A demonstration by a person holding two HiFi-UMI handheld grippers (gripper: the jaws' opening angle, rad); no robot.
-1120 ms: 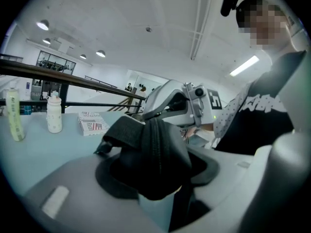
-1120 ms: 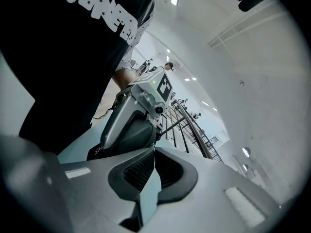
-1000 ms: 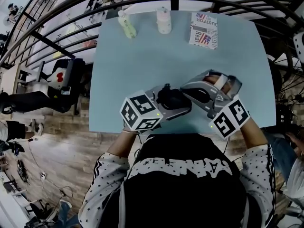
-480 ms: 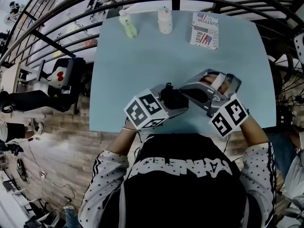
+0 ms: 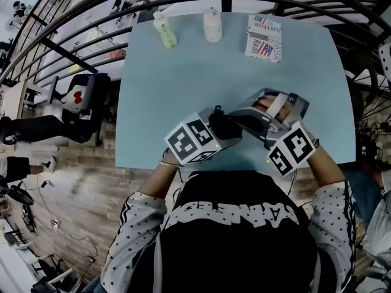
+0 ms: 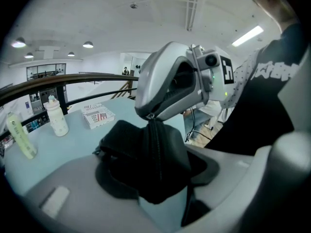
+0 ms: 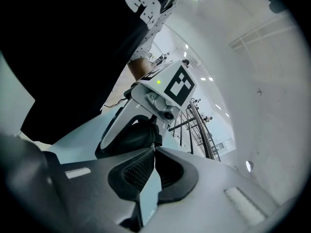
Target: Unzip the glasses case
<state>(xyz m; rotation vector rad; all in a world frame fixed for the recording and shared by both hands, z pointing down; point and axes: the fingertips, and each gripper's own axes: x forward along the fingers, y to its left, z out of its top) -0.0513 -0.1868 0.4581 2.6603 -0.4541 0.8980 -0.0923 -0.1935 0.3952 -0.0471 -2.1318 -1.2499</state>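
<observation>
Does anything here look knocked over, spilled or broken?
Nothing stands out. Green bottle, white bottle and packet sit tidy at the table's far edge; the left gripper holds the black glasses case, the right gripper pinches its zipper pull.

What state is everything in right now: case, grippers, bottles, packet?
glasses case: zip closed as far as visible
left gripper: shut on the glasses case
right gripper: shut on the zip pull
white bottle: upright, capped
green bottle: upright
printed packet: lying flat
</observation>
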